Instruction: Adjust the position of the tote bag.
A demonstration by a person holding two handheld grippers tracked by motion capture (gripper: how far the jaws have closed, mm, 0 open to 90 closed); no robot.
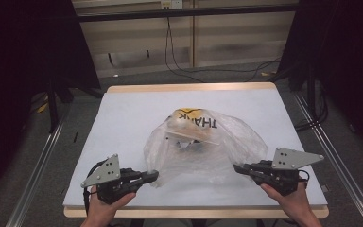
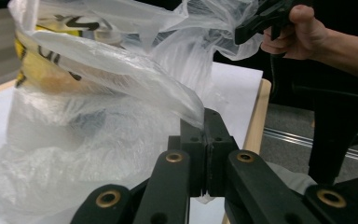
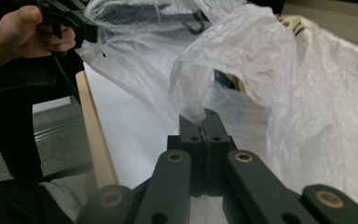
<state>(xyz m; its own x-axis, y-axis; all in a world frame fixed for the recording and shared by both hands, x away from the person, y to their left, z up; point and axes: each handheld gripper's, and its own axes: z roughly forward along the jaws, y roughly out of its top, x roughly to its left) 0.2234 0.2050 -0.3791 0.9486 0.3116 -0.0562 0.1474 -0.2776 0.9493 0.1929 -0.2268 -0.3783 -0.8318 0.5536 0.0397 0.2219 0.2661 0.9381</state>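
A clear plastic bag (image 1: pixel 203 146) with yellow and black "THANK" print lies mid-table, with items inside that I cannot make out. My left gripper (image 1: pixel 154 176) is shut on the bag's near left edge; in the left gripper view its jaws pinch the film (image 2: pixel 204 123) tight. My right gripper (image 1: pixel 237 167) is shut on the bag's near right edge, and the right gripper view has a fold of film (image 3: pixel 203 119) caught between the closed jaws. Both grippers hold the bag (image 2: pixel 98 93) edges raised a little off the table. The bag (image 3: pixel 279 84) billows between them.
The table (image 1: pixel 123 118) has a pale blue-grey mat with a wooden rim. Dark stands and black cables stand on the floor beyond the far edge. Metal rails run along both sides of the table.
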